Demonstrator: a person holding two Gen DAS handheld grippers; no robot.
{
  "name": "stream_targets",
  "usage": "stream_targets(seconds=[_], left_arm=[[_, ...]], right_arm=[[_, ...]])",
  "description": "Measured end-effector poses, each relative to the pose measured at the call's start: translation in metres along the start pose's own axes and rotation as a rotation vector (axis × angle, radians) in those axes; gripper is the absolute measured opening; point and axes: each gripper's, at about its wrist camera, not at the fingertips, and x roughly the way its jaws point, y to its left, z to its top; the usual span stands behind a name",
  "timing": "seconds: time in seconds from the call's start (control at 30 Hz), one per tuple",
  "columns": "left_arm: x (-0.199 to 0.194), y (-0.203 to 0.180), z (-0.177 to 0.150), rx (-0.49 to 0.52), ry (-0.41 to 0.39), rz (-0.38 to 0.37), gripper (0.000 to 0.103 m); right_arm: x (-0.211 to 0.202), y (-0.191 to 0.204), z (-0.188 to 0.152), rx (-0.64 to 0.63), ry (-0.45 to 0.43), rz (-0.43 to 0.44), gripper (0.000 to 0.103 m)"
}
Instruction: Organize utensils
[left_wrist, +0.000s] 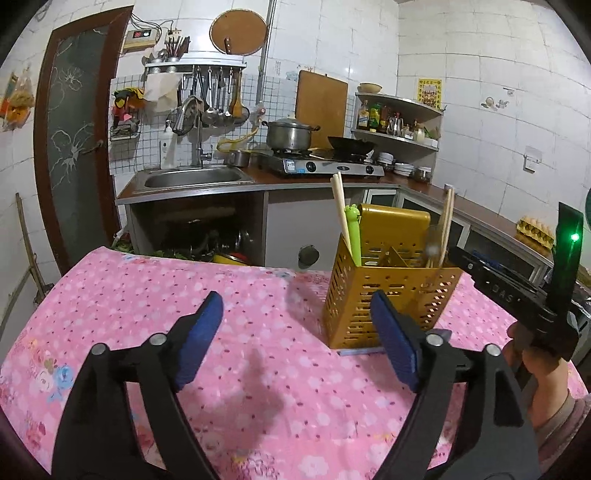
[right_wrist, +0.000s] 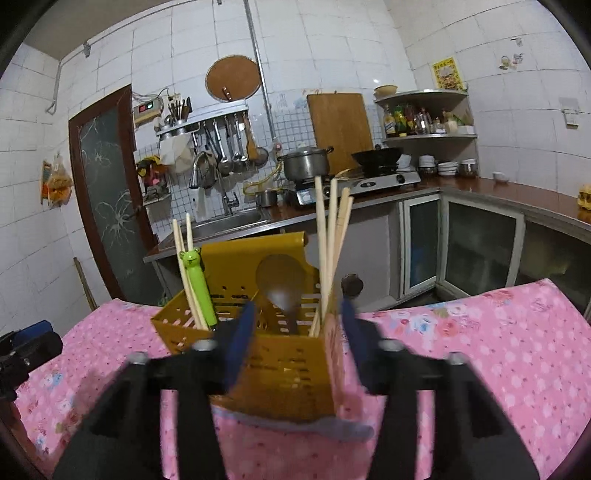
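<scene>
A yellow perforated utensil holder (left_wrist: 391, 295) (right_wrist: 280, 365) stands on the pink flowered tablecloth (left_wrist: 184, 295). Its left compartment holds pale chopsticks (right_wrist: 183, 251) and a green frog-topped utensil (left_wrist: 354, 232) (right_wrist: 195, 280). On its right side are more chopsticks (right_wrist: 328, 251) (left_wrist: 448, 221) and a blurred spoon (right_wrist: 280, 284). My right gripper (right_wrist: 299, 328) hovers open just in front of the holder's rim, and its pads touch nothing. My left gripper (left_wrist: 295, 332) is open and empty over the cloth, left of the holder. A hand (left_wrist: 543, 373) holds the right tool at the right edge of the left wrist view.
A flat grey-blue piece (right_wrist: 306, 424) (left_wrist: 354, 352) pokes out under the holder's base. Behind the table's far edge are the sink (left_wrist: 192, 177), a stove with a pot (left_wrist: 291, 133) and a wok (left_wrist: 351, 146), and low cabinets (right_wrist: 480, 247). An egg tray (left_wrist: 535, 229) sits on the right counter.
</scene>
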Motion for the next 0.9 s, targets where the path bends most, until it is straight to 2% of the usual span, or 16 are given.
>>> stream_targets(seconds=[0.13,0.2,0.3,0.37,0.53,0.6,0.77,0.9], left_arm=[[-0.026,-0.001,-0.007,0.005,-0.021,-0.001,0.088],[-0.044,-0.003,-0.012,0.016,-0.043,0.008,0.095],[-0.072,-0.007,-0.022,0.029,-0.070,0.005,0.098],[-0.091,-0.009,-0.031,0.040,-0.083,0.001,0.098],[-0.132,-0.009,-0.057,0.045,-0.092,-0.010,0.098],[-0.149,-0.009,-0.069,0.049,-0.111,0.006,0.098],[-0.175,-0.007,-0.096,0.039,-0.121,-0.021,0.098],[-0.178,-0.004,-0.113,0.017,-0.139,0.018,0.098]], right_arm=[[-0.035,0.001,-0.006,0.008,0.013,-0.005,0.054],[-0.061,0.006,-0.013,-0.010,0.002,-0.023,0.062],[-0.105,0.019,-0.027,-0.051,-0.018,-0.053,0.073],[-0.137,0.026,-0.039,-0.061,-0.024,-0.071,0.084],[-0.204,0.041,-0.067,-0.065,-0.033,-0.106,0.098],[-0.222,0.042,-0.076,-0.046,-0.038,-0.116,0.099],[-0.242,0.046,-0.106,-0.053,-0.010,-0.124,0.099],[-0.245,0.051,-0.118,-0.051,-0.013,-0.141,0.099]])
